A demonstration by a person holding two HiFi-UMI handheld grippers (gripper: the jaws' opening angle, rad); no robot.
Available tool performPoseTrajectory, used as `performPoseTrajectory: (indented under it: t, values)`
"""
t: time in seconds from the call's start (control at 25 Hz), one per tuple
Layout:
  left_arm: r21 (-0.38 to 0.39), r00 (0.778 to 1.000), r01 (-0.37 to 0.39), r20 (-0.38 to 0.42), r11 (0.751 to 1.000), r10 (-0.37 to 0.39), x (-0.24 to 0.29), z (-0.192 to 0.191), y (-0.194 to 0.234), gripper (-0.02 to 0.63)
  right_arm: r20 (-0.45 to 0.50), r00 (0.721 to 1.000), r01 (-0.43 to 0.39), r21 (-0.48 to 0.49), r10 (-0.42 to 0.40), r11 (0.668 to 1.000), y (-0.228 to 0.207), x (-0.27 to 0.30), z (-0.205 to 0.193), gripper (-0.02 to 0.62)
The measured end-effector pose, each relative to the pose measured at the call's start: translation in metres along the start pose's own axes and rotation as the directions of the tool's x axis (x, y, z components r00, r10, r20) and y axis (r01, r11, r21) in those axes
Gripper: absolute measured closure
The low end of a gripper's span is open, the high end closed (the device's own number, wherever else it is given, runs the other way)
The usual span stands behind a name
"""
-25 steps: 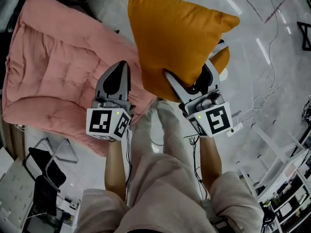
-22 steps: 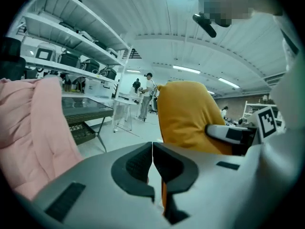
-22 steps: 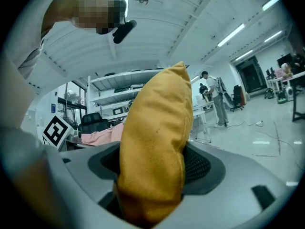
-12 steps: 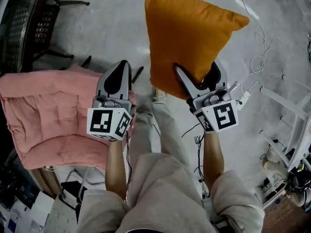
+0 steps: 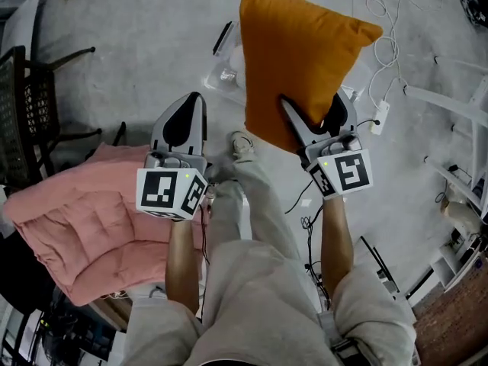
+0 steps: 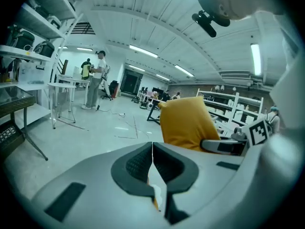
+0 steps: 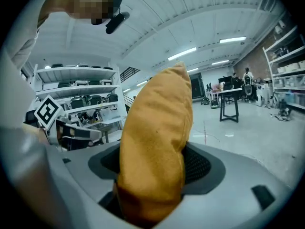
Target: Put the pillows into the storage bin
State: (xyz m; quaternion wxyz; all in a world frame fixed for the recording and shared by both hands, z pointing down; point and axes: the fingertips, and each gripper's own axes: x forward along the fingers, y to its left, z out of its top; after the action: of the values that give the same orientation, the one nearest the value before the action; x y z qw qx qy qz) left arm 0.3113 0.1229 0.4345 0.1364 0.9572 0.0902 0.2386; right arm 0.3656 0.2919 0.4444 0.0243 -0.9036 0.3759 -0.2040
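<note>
An orange pillow (image 5: 305, 59) stands upright in the air, pinched at its lower edge by my right gripper (image 5: 314, 119). In the right gripper view the orange pillow (image 7: 157, 142) fills the gap between the jaws, which press into it from both sides. My left gripper (image 5: 183, 124) is held level beside it on the left, shut with nothing in it; its pads meet in the left gripper view (image 6: 152, 159). A pink quilted cushion (image 5: 84, 219) lies low at the left, behind my left arm. No storage bin can be told for sure.
A clear plastic item (image 5: 225, 71) lies on the grey floor just left of the pillow. A black chair (image 5: 30, 113) stands at far left. A white power strip (image 5: 379, 117) and cables lie at right, near white shelf frames (image 5: 450, 105). The person's legs are below.
The view has swung round: the pink cushion has slid from upper left to lower left. The clear item, chair and power strip came into view. The grip on the pillow is unchanged.
</note>
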Motion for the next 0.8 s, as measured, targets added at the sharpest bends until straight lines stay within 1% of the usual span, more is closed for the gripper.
performPoseTrajectory:
  t: [0.12, 0.2, 0.28, 0.36, 0.44, 0.56, 0.68, 0.8]
  values:
    - [0.018, 0.999, 0.035, -0.023, 0.999, -0.035, 0.018, -0.003, -0.015, 0.594, -0.069, 0.995, 0.069, 0.022, -0.067, 0.997, -0.038, 0.002, -0.037, 0.238]
    - [0.023, 0.998, 0.047, -0.032, 0.999, -0.047, 0.025, -0.006, -0.020, 0.594, -0.129, 0.986, 0.107, 0.032, -0.102, 0.994, -0.062, 0.008, -0.066, 0.238]
    - [0.024, 0.998, 0.056, -0.040, 0.998, -0.055, 0.030, -0.009, -0.022, 0.594, -0.188, 0.973, 0.147, 0.049, -0.135, 0.988, -0.084, 0.016, -0.099, 0.238]
    - [0.024, 0.997, 0.060, -0.047, 0.998, -0.058, 0.032, -0.013, -0.020, 0.594, -0.250, 0.953, 0.193, 0.069, -0.170, 0.979, -0.104, 0.023, -0.133, 0.236]
    - [0.021, 0.997, 0.059, -0.054, 0.998, -0.058, 0.032, -0.017, -0.017, 0.594, -0.317, 0.928, 0.234, 0.089, -0.195, 0.968, -0.121, 0.030, -0.167, 0.236]
    - [0.017, 0.996, 0.059, -0.064, 0.998, -0.058, 0.031, -0.021, -0.014, 0.594, -0.420, 0.884, 0.276, 0.115, -0.205, 0.954, -0.141, 0.039, -0.216, 0.235]
    - [0.014, 0.996, 0.063, -0.070, 0.998, -0.062, 0.032, -0.024, -0.012, 0.594, -0.515, 0.832, 0.311, 0.123, -0.207, 0.942, -0.159, 0.050, -0.257, 0.233]
    - [0.014, 0.994, 0.071, -0.080, 0.997, -0.070, 0.034, -0.029, -0.012, 0.594, -0.591, 0.778, 0.340, 0.108, -0.215, 0.934, -0.177, 0.062, -0.287, 0.232]
